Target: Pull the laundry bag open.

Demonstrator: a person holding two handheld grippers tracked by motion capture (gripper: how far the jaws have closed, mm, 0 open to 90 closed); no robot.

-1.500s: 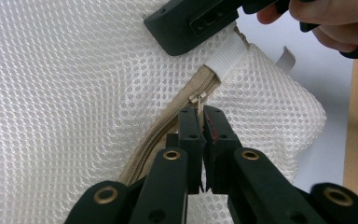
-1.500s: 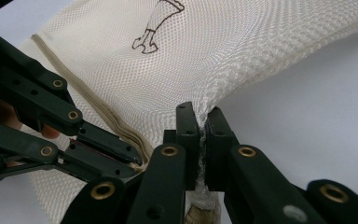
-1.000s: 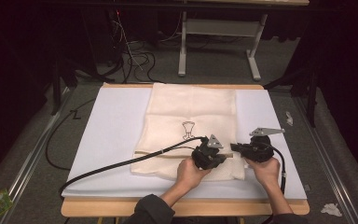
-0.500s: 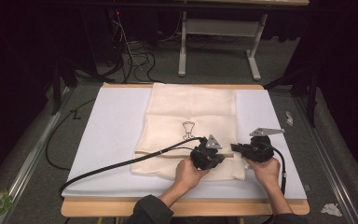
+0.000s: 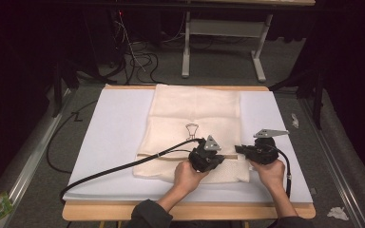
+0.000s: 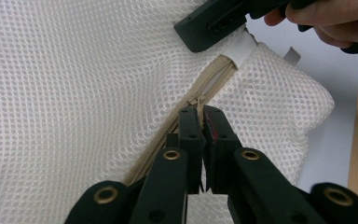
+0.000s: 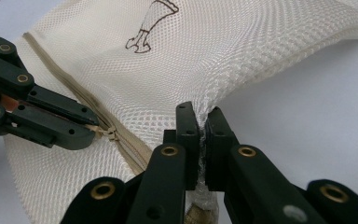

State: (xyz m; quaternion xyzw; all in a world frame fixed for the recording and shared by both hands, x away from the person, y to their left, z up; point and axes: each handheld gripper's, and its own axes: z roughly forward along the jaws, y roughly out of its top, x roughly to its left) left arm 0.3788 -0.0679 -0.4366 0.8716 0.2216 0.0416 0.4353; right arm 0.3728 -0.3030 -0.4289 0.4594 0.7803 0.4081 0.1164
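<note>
On the near right part of the counter (image 5: 104, 142), a cream mesh bag (image 5: 195, 114) lies flat on a white sheet, with a small brown line drawing (image 5: 191, 129) printed near its middle. A tan zipper (image 5: 166, 154) runs left to right across the bag's near end.

The left gripper (image 5: 208, 156) has its jaws pressed together on the zipper pull (image 6: 196, 103). The right gripper (image 5: 261, 151) pinches the bag's right edge beside the zipper's end, the mesh bunched between its closed jaws.

Compared with a second ago, almost nothing has shifted: both grippers sit in the same places and the bag has not moved. This suggests the grips are only just set and the pull has hardly begun to slide. In the left gripper view, the zipper teeth look parted between the pull and the white end tab (image 6: 242, 49), so that stretch seems open.

The mesh is a fine honeycomb weave, soft and limp, rising in a ridge where the right gripper lifts it. The grippers are black, hard and angular, with brass rivets.
</note>
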